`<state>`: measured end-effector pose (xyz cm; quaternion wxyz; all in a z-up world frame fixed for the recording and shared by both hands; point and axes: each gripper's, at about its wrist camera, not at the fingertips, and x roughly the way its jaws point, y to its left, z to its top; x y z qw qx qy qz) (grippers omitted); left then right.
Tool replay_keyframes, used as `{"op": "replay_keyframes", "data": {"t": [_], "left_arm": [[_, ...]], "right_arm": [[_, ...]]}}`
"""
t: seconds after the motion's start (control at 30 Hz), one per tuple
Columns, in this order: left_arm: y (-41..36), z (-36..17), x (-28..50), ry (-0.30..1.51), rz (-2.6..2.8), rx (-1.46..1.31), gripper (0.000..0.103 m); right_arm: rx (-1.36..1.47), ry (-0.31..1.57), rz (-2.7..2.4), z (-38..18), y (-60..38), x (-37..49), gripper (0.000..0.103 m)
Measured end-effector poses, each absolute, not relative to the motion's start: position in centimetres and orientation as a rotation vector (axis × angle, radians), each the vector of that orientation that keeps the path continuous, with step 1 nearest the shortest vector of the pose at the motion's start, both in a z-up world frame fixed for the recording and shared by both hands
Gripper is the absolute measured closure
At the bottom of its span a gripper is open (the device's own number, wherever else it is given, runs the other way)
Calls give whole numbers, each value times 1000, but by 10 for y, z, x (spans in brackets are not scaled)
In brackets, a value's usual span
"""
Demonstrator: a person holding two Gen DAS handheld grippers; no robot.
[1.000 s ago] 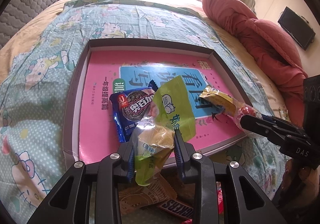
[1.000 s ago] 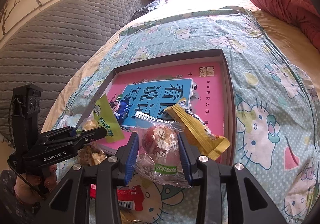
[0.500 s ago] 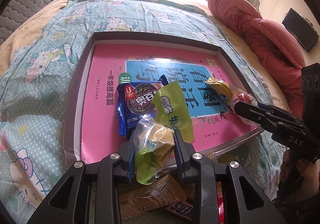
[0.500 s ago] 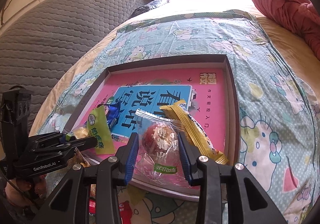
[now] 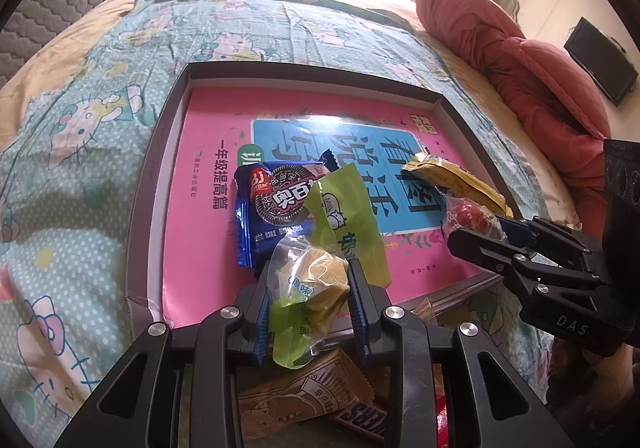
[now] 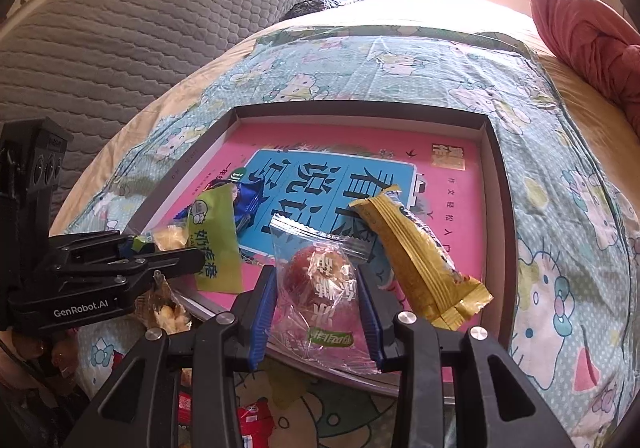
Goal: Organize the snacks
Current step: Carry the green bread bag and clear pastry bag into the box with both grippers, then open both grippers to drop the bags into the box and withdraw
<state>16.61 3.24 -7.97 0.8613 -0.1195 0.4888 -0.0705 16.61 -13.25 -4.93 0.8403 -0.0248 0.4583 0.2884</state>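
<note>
A shallow grey box (image 5: 168,152) (image 6: 496,184) with a pink book cover as its floor lies on the bed. My left gripper (image 5: 308,288) is shut on a clear-and-green packet with a yellow cake (image 5: 312,280), held over the box's near edge. My right gripper (image 6: 318,288) is shut on a clear packet with a red round snack (image 6: 320,288), also above the near edge. Inside the box lie a blue cookie packet (image 5: 272,204), a light green wrapper (image 5: 352,220) (image 6: 214,244) and a yellow-brown bar packet (image 5: 452,180) (image 6: 420,264). The right gripper (image 5: 500,232) shows at the right of the left wrist view.
Loose snacks lie on the bed before the box: a brown wrapper (image 5: 304,396), a Snickers bar (image 5: 364,420), red packets (image 6: 248,420). A grey quilted headboard (image 6: 120,40) stands at the left, a red duvet (image 5: 520,56) at the right. A hand (image 6: 36,356) holds the left gripper.
My right gripper has carried the red snack packet forward, from over the bedspread to over the box's near edge, with a slight roll. The left gripper and its packet have barely shifted.
</note>
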Motion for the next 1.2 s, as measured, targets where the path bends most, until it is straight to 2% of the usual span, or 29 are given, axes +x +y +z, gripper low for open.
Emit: {"op": "replay_keyframes", "data": {"t": [0.5,1.07,1.2], "left_arm": [[38,-82,170,1027,-142,-282,68],[42,-66,163,998,-147,-303,51],[44,-58,158,980,-149,-303,50]], "right_arm": [[-47,979,585,-49,-133,167,61],[-17,961,595,-40,-136,165,60],[-23,951,594,-36,-136,164,60]]}}
